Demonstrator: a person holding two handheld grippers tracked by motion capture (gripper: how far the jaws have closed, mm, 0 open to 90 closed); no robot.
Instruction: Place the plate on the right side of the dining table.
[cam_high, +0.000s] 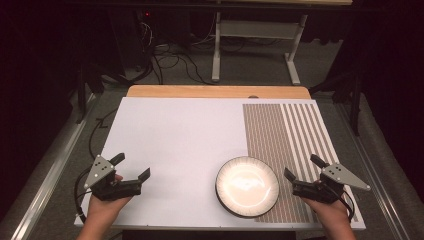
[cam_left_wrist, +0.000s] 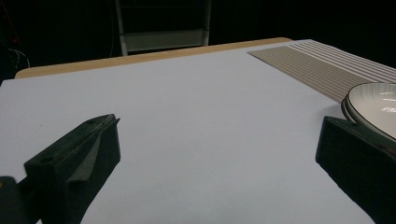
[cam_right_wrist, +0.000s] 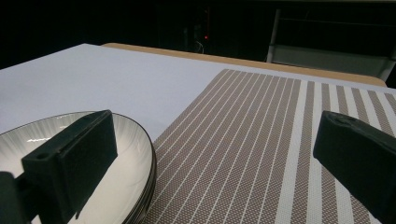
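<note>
A round white plate (cam_high: 247, 186) with a dark rim lies near the table's front edge, half on the white sheet and half on a brown striped placemat (cam_high: 290, 140). My left gripper (cam_high: 131, 166) stands open at the front left, well left of the plate, with nothing between its jaws. My right gripper (cam_high: 304, 167) stands open just right of the plate, over the placemat, also empty. In the left gripper view the plate (cam_left_wrist: 373, 105) sits beyond the right jaw. In the right gripper view the plate (cam_right_wrist: 126, 154) lies behind the left jaw, and the placemat (cam_right_wrist: 261, 140) stretches ahead.
The white sheet (cam_high: 180, 140) covers most of the wooden table (cam_high: 215, 91), whose bare edge shows at the back. Beyond the table stand a white metal desk frame (cam_high: 257, 45) and loose cables (cam_high: 170, 57) on the floor.
</note>
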